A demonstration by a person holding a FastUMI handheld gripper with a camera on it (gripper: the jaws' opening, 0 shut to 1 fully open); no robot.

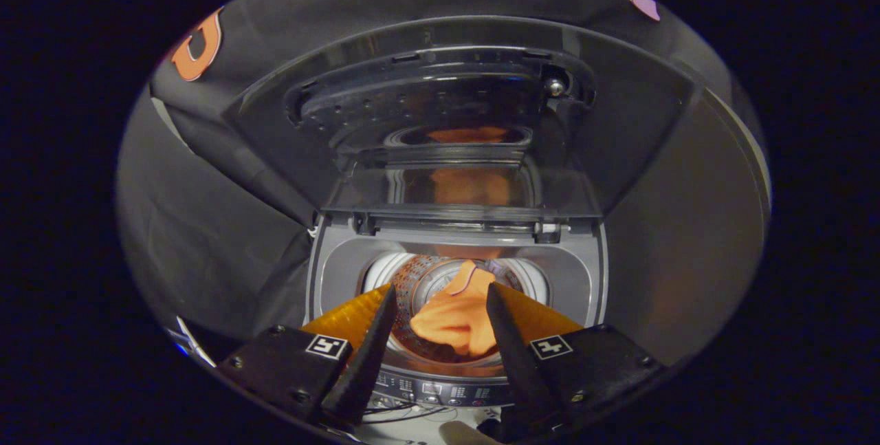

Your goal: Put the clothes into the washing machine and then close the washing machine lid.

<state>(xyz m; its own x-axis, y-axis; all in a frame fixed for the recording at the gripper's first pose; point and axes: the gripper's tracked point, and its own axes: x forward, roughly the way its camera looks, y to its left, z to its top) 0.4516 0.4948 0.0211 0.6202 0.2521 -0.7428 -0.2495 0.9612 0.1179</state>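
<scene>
A top-loading washing machine (330,273) stands below me with its lid (447,108) raised upright at the back. The glass of the lid mirrors something orange. A crumpled orange garment (454,318) lies in the perforated metal drum (419,280), seen between my two fingers and just beyond them. My gripper (441,288) hovers over the drum mouth and is open. The garment's edge meets the right finger in the view, and a gap shows between it and the left finger. I cannot tell whether the cloth touches a finger.
The machine's control panel (440,388) runs along the near edge under the fingers, with thin cables in front of it. Black cloth walls close in on the left and behind. A grey panel (687,225) stands on the right.
</scene>
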